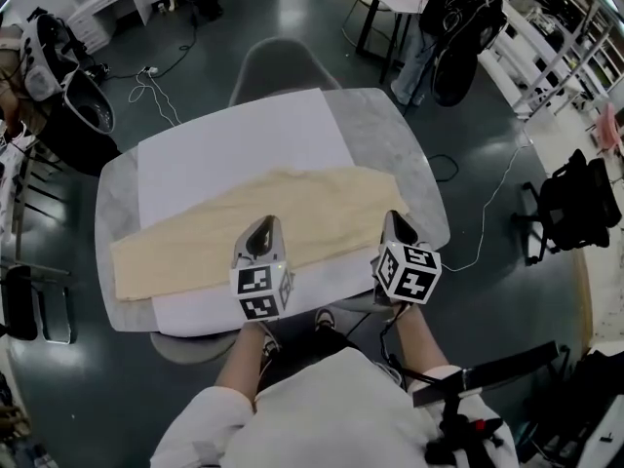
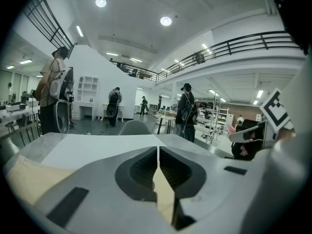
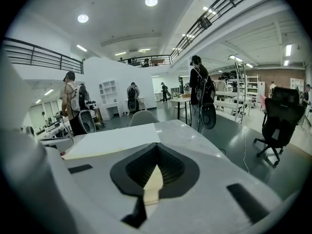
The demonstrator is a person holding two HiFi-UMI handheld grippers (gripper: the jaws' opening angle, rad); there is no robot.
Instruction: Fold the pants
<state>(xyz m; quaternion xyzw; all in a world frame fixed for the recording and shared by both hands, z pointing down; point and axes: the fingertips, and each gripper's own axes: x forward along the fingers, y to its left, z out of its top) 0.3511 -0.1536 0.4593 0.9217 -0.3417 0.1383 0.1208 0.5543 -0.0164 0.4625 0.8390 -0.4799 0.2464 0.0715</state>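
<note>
The beige pants (image 1: 292, 220) lie stretched out from the left across a white mat (image 1: 234, 149) on the grey table (image 1: 390, 130). My left gripper (image 1: 264, 224) rests at the pants' near edge around the middle. Its jaws are shut, and in the left gripper view a strip of the beige pants (image 2: 164, 194) shows between them behind the left gripper's tips (image 2: 158, 147). My right gripper (image 1: 394, 218) is at the pants' right end near the table's right edge. It is shut too, with a fold of the pants (image 3: 152, 184) pinched behind the right gripper's tips (image 3: 157, 145).
A grey chair (image 1: 283, 66) stands at the table's far side. A person with a backpack (image 1: 458, 27) stands by another table at the back right, and a black office chair (image 1: 570, 208) is on the right. Cables run over the floor (image 1: 156, 91).
</note>
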